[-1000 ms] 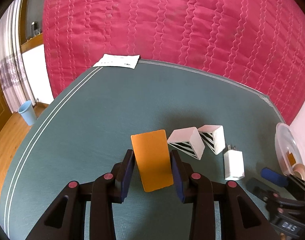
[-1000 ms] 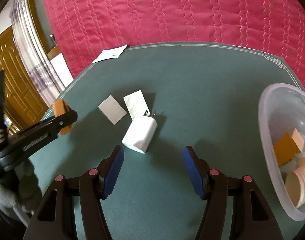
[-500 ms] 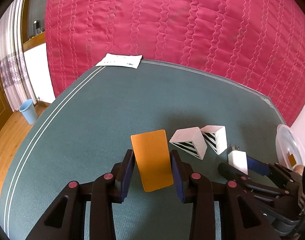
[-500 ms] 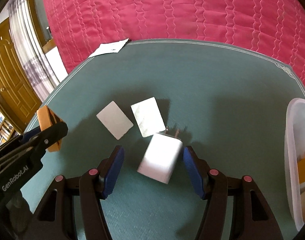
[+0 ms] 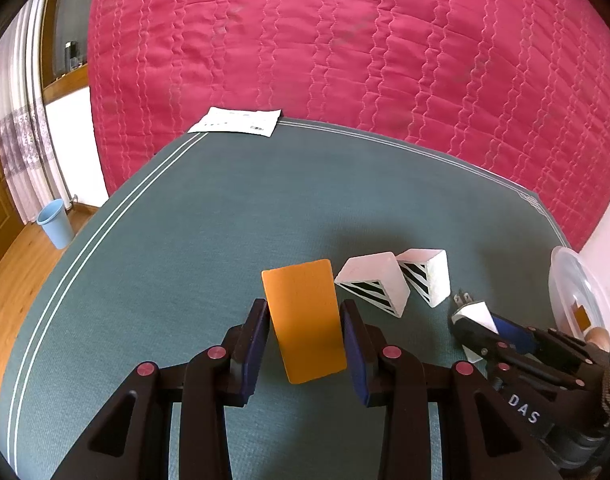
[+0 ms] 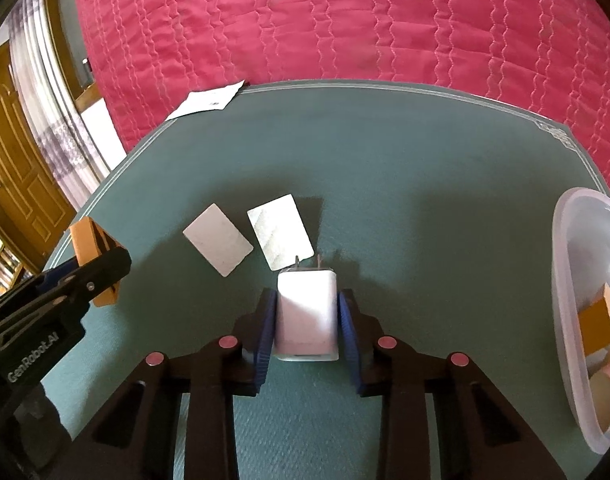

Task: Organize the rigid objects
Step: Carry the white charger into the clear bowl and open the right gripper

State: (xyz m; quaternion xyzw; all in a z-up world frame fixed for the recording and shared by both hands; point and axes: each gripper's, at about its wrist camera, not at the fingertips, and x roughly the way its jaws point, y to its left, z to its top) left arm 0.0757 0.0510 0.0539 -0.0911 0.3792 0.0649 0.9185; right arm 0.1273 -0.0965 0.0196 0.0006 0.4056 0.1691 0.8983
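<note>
Green mat [image 6: 425,184] | left jaws clench orange block [image 5: 305,320] | right jaws clench charger [image 6: 307,316] (prongs visible rightcam)

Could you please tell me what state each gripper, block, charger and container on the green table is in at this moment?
Left gripper: shut on the orange rectangular block.
Right gripper: shut on the white plug-in wall charger, prongs pointing away.
Two white wedge blocks with black stripes: lying side by side on the green table.
Clear plastic tub: open, some pieces already inside.
</note>
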